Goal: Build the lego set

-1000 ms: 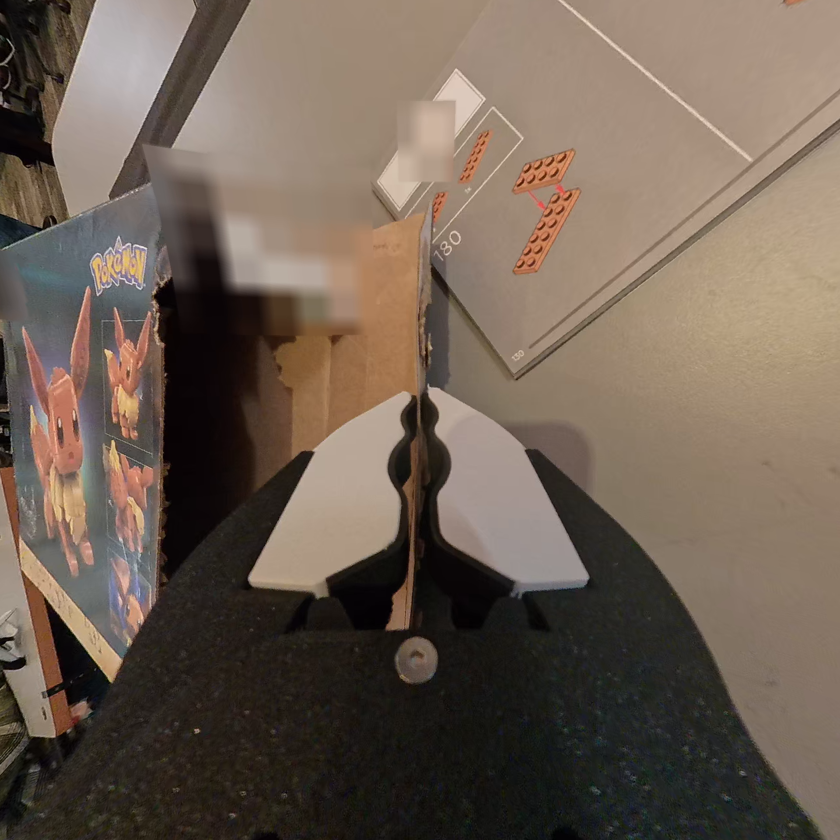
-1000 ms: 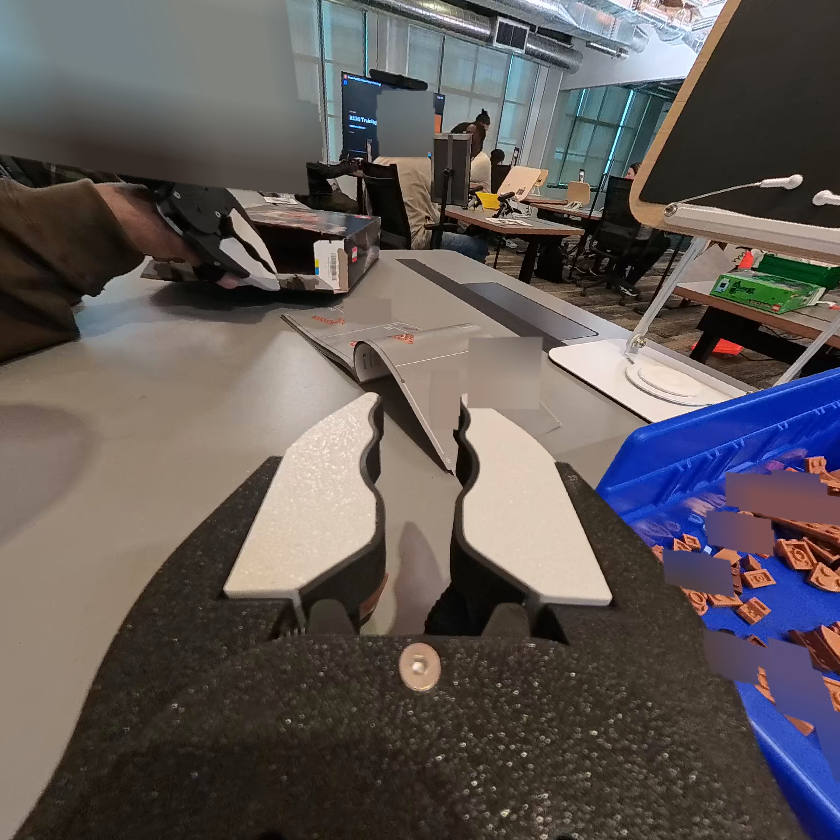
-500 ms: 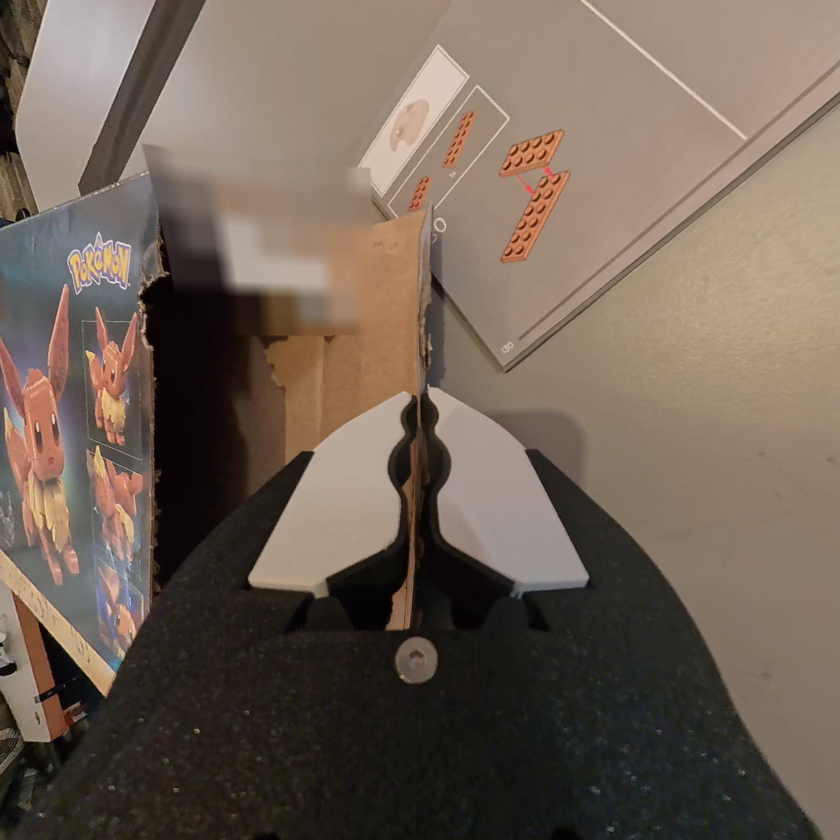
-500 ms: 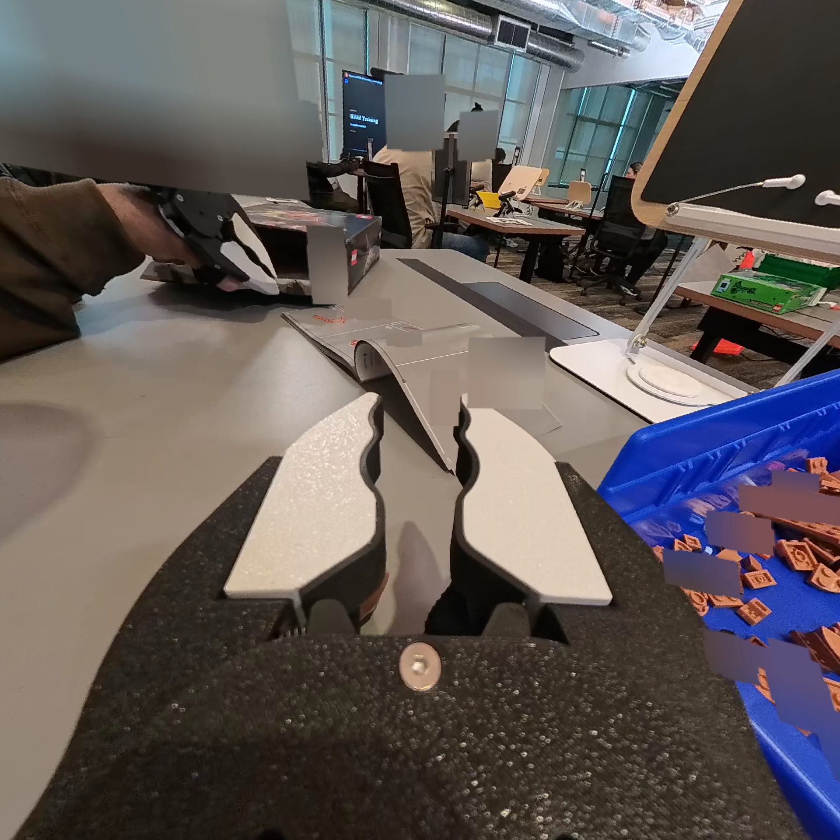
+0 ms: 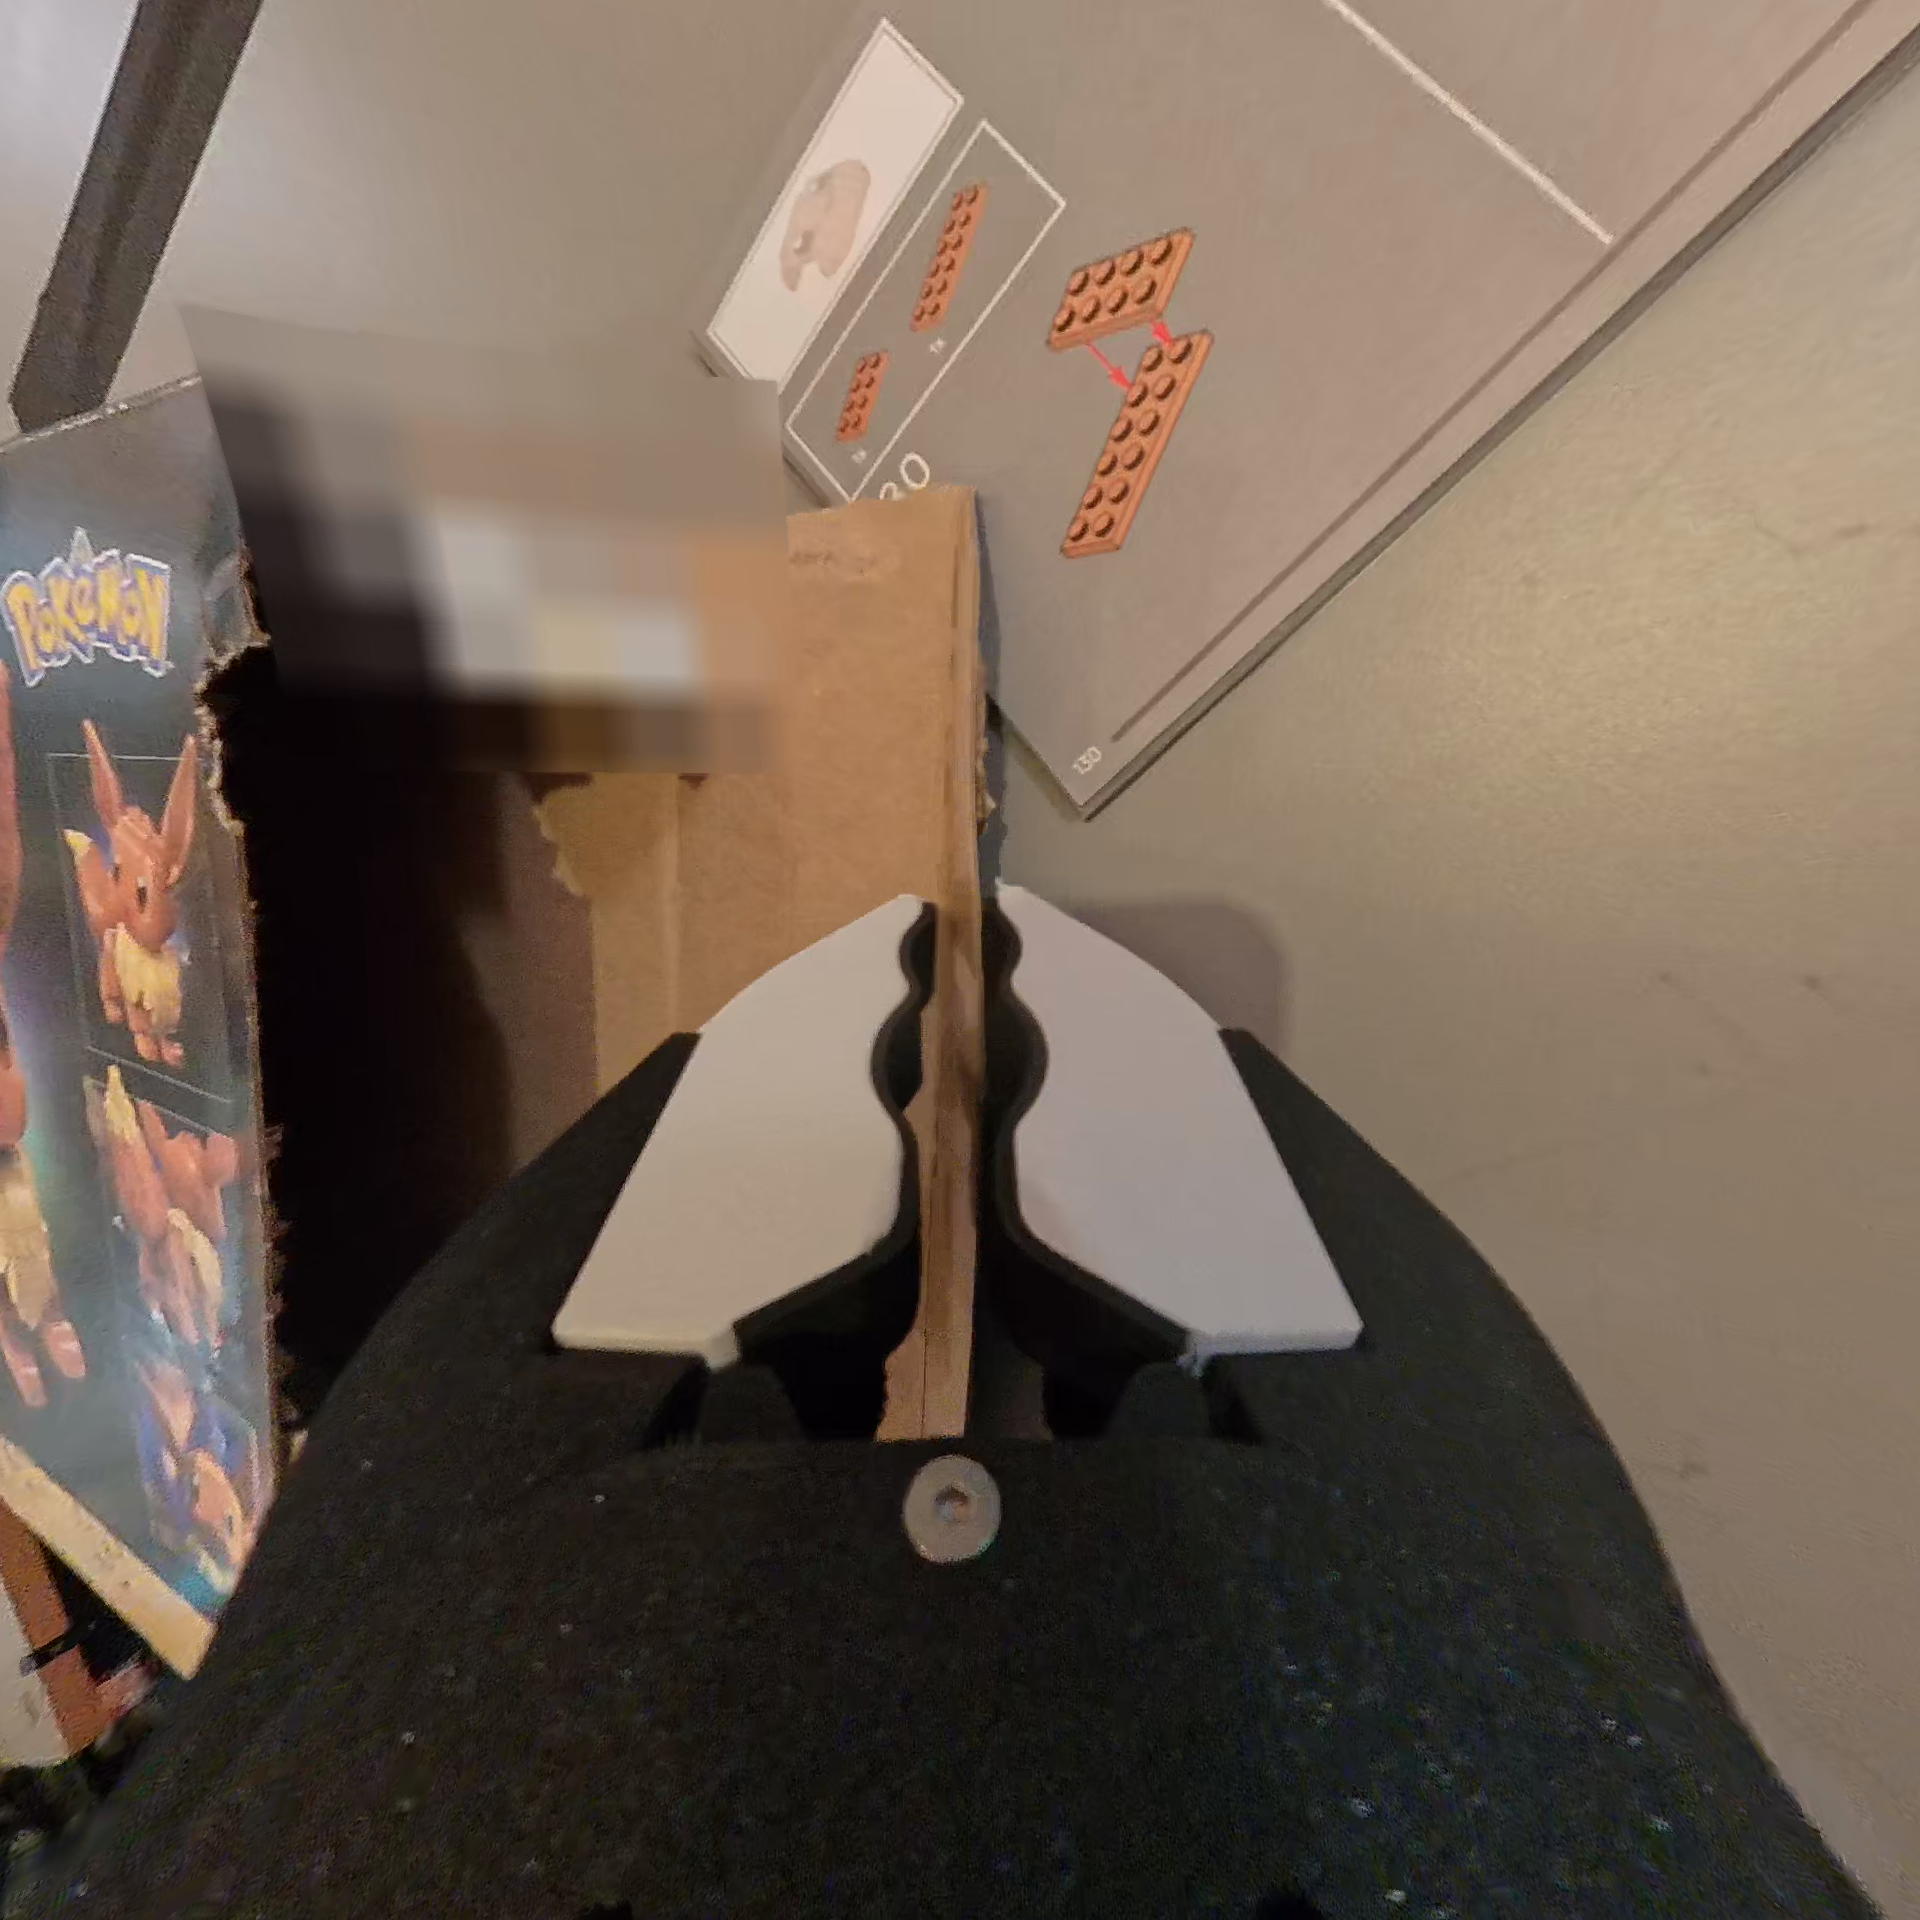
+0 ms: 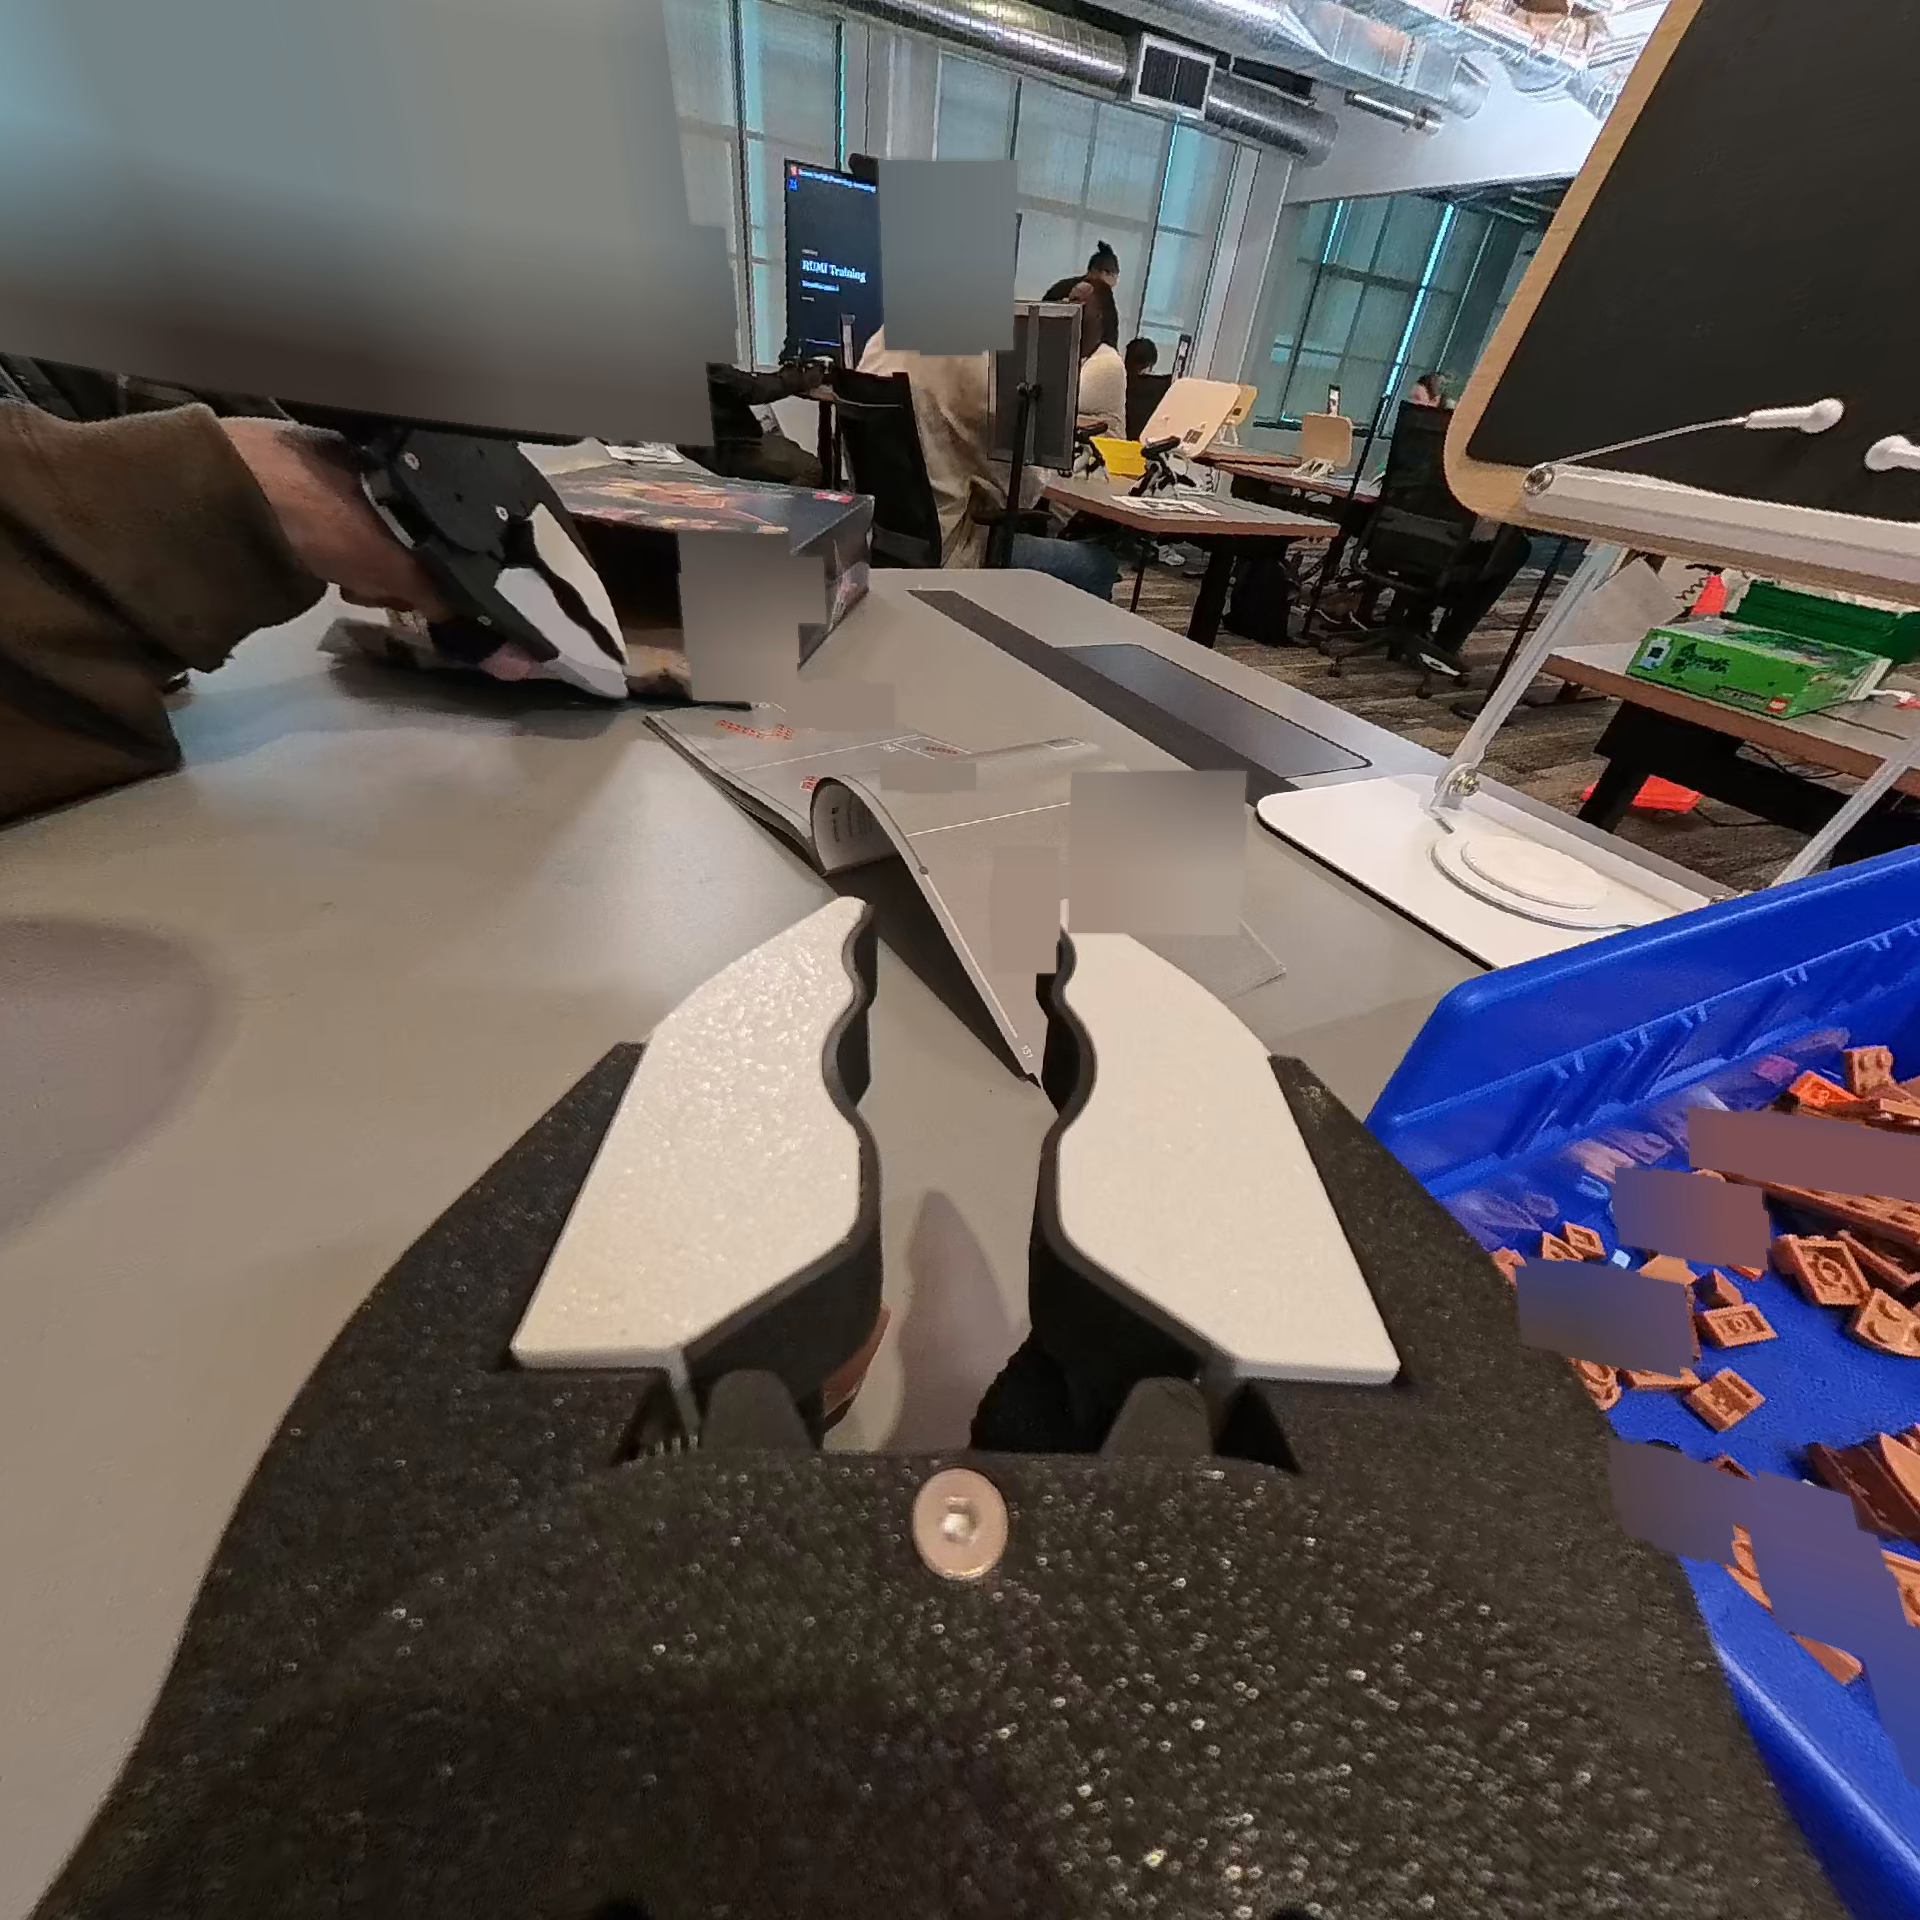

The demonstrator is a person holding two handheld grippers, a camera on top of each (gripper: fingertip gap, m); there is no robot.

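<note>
My left gripper (image 5: pixel 961 899) is shut on the brown cardboard flap (image 5: pixel 883 675) of the set's printed box (image 5: pixel 125 935), which lies open-ended on the grey table. The flap runs edge-on between the jaws. The open instruction booklet (image 5: pixel 1351 364) lies just beyond it and shows brown plates being joined. In the right wrist view my left gripper (image 6: pixel 613 665) grips the box (image 6: pixel 727 509) at far left, with the booklet (image 6: pixel 831 748) ahead. My right gripper (image 6: pixel 961 925) is open and low over the table (image 6: pixel 364 935). A brown sliver shows under its left finger base.
A blue bin (image 6: pixel 1558 1039) with several loose brown bricks (image 6: pixel 1829 1268) stands close on my right gripper's right. A white stand base (image 6: pixel 1403 831) carrying a tilted black board (image 6: pixel 1714 208) sits behind the bin. A dark strip (image 6: pixel 1143 675) runs along the table's far side. Left tips to right tips: about 40 cm.
The left gripper has shifted with the flap, so the box and booklet sit differently in its view. Its jaws look slightly wider on the flap. The right gripper has not moved.
</note>
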